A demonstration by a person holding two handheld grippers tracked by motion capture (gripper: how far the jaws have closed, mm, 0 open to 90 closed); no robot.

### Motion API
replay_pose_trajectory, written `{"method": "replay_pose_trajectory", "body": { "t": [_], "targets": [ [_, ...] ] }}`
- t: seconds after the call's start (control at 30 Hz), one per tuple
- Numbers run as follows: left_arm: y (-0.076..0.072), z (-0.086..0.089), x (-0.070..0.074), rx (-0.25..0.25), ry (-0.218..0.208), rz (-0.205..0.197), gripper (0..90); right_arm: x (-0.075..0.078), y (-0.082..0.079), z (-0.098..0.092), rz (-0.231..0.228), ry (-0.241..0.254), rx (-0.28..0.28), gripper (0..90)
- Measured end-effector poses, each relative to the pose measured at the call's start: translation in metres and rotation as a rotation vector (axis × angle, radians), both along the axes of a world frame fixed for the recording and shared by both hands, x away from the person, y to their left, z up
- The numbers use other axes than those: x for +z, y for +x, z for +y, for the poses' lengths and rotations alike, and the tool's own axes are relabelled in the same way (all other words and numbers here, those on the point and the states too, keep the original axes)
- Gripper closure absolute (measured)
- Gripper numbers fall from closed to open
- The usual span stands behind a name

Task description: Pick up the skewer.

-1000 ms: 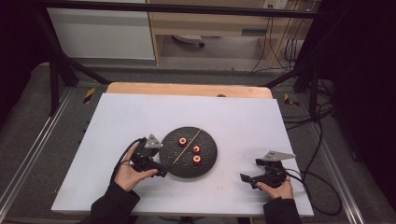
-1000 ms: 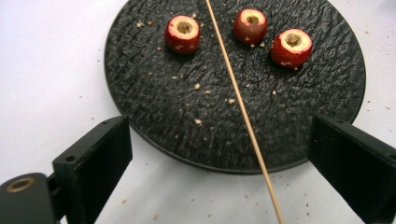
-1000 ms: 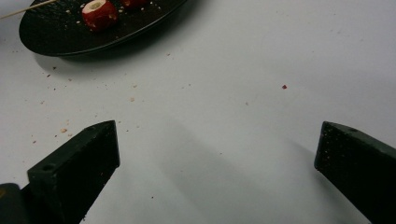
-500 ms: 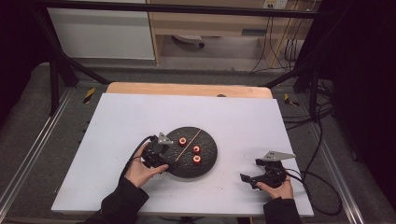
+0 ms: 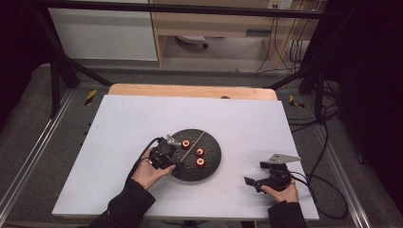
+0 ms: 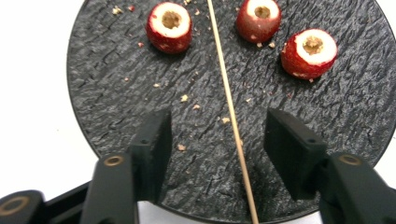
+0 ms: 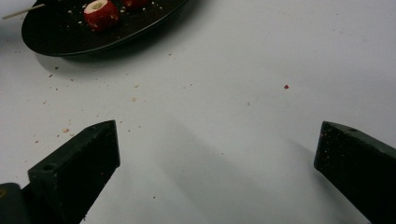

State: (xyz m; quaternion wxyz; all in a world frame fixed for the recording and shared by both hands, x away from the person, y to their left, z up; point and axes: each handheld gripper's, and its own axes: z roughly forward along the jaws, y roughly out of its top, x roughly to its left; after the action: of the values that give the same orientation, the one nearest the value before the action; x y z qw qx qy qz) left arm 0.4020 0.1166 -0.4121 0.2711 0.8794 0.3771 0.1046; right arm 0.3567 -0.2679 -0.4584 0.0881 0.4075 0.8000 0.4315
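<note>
A black round plate (image 5: 211,142) (image 6: 116,93) lies on the white table and holds three red cored fruit pieces (image 5: 200,152) (image 6: 169,25). A thin wooden skewer (image 5: 192,146) (image 6: 232,121) lies across the plate. My left gripper (image 5: 172,153) (image 6: 219,140) hovers low over the plate's near-left part. Its jaws have just been closing and stand either side of the skewer without touching it. My right gripper (image 5: 254,175) (image 7: 217,154) rests on the table to the right of the plate, jaws wide open with nothing between them.
Crumbs are scattered on the plate and on the white table (image 5: 142,118) (image 7: 233,70). The right gripper view catches the plate's edge (image 7: 56,37) with one fruit piece (image 7: 100,14). A wooden strip (image 5: 190,91) borders the table's far side.
The left hand has moved right, from beside the plate's left edge to over the plate, and its jaws now straddle the skewer. The right hand has kept still.
</note>
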Motion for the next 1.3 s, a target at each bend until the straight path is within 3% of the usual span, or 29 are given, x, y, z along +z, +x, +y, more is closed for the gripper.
{"method": "replay_pose_trajectory", "body": {
  "t": [0.3, 0.63, 1.3],
  "targets": [
    [-0.001, -0.008, 0.0, 0.001, 0.042, 0.027, 61.0, 0.0, 0.0, 0.0, -0.003, 0.002, 0.003, 0.9],
    [-0.002, -0.014, 0.0, 0.01, 0.077, 0.033, 75.3, 0.0, 0.0, 0.0, 0.0, 0.001, 0.004, 0.9],
    [-0.003, -0.021, -0.001, 0.033, 0.1, 0.032, 87.5, 0.0, 0.0, 0.0, 0.002, 0.006, 0.007, 0.9]
  ]
}}
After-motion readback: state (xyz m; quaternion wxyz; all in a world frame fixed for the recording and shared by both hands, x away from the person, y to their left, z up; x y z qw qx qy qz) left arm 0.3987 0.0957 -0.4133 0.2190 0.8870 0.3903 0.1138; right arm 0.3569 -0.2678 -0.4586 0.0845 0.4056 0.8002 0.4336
